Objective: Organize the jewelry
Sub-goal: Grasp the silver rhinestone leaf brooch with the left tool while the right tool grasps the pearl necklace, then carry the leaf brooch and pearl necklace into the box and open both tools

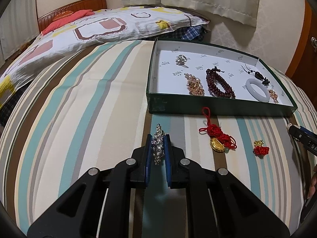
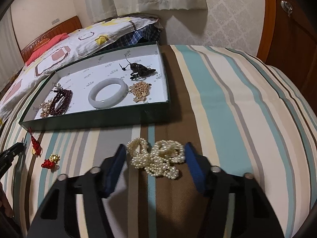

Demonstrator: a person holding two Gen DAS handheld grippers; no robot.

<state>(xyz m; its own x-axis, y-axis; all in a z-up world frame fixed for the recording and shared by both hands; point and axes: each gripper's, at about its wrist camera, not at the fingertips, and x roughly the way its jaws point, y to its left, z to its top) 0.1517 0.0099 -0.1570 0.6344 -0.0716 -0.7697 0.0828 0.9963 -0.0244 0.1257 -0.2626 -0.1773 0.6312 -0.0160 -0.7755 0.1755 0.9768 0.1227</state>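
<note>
My left gripper (image 1: pixel 158 138) is shut on a silver rhinestone piece (image 1: pixel 158 146) just above the striped bedspread, in front of the green box (image 1: pixel 218 108). My right gripper (image 2: pixel 155 150) is open with its jaws on either side of a heap of pearl strands (image 2: pixel 158 159) lying on the bedspread. The box holds a white jade bangle (image 2: pixel 108 95), dark red beads (image 1: pixel 219 83), gold pieces (image 1: pixel 195 85), a silver ring piece (image 1: pixel 181 60) and a black pendant (image 2: pixel 141 70). A gold locket on a red cord (image 1: pixel 217 138) and a small red charm (image 1: pixel 261 148) lie in front of the box.
A patterned quilt (image 1: pixel 89 31) and plaid fabric (image 1: pixel 190 32) lie behind the box. Curtains and a wall are at the back, a wooden door (image 2: pixel 293 29) at the right. The right gripper's tip shows at the left wrist view's right edge (image 1: pixel 303 136).
</note>
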